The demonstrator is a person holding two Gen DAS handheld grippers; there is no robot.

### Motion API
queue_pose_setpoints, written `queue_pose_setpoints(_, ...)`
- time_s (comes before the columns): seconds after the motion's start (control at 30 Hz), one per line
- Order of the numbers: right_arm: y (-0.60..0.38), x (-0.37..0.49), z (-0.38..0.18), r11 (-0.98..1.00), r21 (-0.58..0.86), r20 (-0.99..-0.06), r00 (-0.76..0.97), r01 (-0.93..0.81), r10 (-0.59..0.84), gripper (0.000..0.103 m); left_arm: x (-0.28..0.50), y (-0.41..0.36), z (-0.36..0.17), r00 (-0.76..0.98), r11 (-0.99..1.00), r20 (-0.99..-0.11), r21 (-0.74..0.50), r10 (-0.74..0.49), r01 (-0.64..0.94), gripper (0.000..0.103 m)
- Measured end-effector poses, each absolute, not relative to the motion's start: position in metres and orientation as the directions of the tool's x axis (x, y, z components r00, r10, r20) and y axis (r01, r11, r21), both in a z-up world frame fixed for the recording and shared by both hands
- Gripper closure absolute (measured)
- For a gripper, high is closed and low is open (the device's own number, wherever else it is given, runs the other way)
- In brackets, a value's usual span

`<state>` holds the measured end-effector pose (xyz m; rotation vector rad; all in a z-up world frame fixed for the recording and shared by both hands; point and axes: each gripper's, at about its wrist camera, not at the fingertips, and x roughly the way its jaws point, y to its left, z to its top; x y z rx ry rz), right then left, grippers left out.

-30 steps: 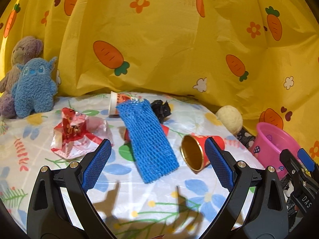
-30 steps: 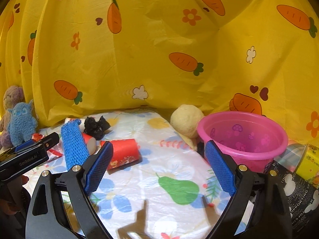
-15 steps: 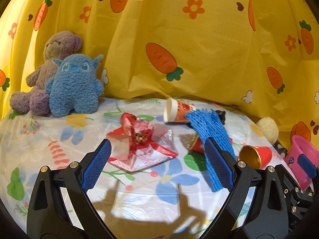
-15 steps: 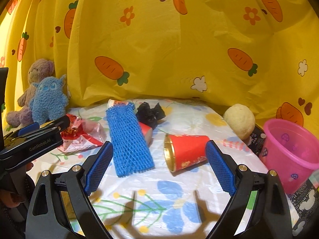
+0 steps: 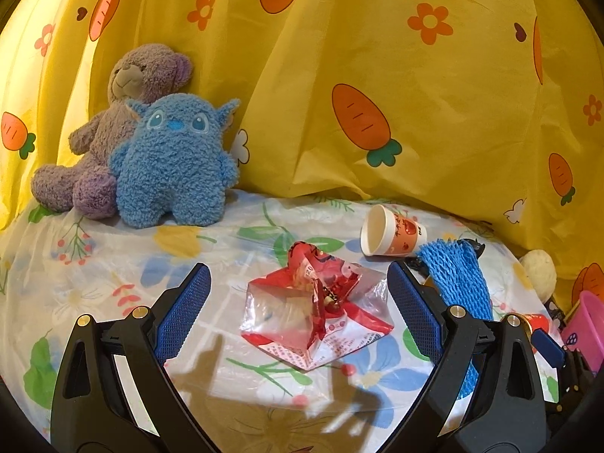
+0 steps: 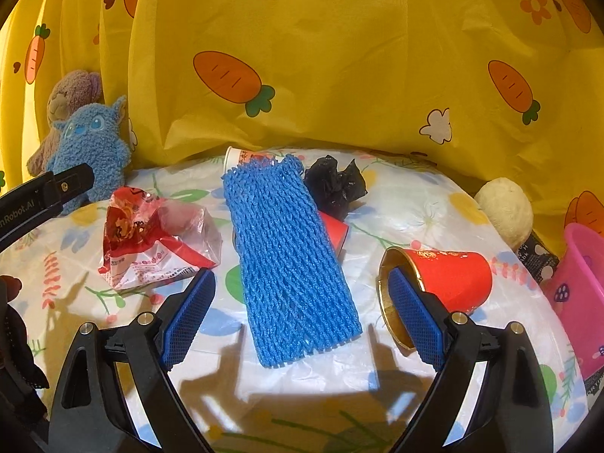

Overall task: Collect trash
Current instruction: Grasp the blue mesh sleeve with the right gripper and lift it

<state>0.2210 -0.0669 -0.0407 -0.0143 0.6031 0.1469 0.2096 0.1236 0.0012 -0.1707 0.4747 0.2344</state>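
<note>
A yellow curtain printed with orange carrots (image 5: pixel 362 117) hangs behind a table under a glossy flowered plastic cloth (image 5: pixel 94 271), where the litter is spread. Taking the long blue foam-mesh sleeve (image 6: pixel 287 253) as the landmark: the crumpled red-and-clear plastic wrapper (image 5: pixel 317 305) lies just to its left, the white-and-orange paper cup (image 5: pixel 392 236) is tipped over at its far end, a wad of black plastic (image 6: pixel 336 185) sits at its far right corner, and the red cup with a gold lining (image 6: pixel 438 275) lies on its side to its right. Further right stands the pink plastic bucket (image 6: pixel 585 287).

Over the last second both cameras have swung leftward: the left gripper (image 5: pixel 298 317), jaws wide and empty, now frames the wrapper instead of the sleeve, and the right gripper (image 6: pixel 302 313), equally wide and empty, now frames the sleeve rather than the bucket. That reads as each picking a target; nothing is collected yet.
</note>
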Motion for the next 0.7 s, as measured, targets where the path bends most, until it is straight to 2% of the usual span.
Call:
queue_pose_setpoints(0.07,-0.067,0.228,-0.045,0.991,0.031,-0.583,0.802,-0.134,0.127,0.019,0.213,0.124,-0.005,0.860,0.960,-0.478,-0.107,0.179,-0.259,0.010)
queue_pose_setpoints(0.27,-0.064,0.243,-0.050,0.992,0.030,-0.614,0.781,-0.121,0.114,0.022,0.220,0.125,-0.019,0.850,0.964,-0.506,-0.121,0.146,-0.238,0.010)
queue_pose_setpoints(0.4,-0.064,0.257,-0.058,0.991,0.051,-0.666,0.736,-0.122,0.125,0.031,0.223,0.123,-0.023,0.846,0.968,-0.515,-0.112,0.138,-0.226,0.010)
queue_pose_setpoints(0.5,-0.064,0.263,-0.063,0.989,0.068,-0.692,0.708,-0.129,0.140,0.045,0.224,0.121,-0.026,0.842,0.970,-0.523,-0.107,0.130,-0.216,0.010)
queue_pose_setpoints(0.57,-0.064,0.265,-0.066,0.988,0.078,-0.702,0.696,-0.135,0.151,0.061,0.224,0.120,-0.026,0.842,0.971,-0.523,-0.106,0.129,-0.215,0.010)
queue_pose_setpoints(0.7,-0.064,0.265,-0.069,0.983,0.099,-0.711,0.680,-0.155,0.179,0.082,0.224,0.120,-0.027,0.842,0.971,-0.525,-0.113,0.122,-0.211,0.010)
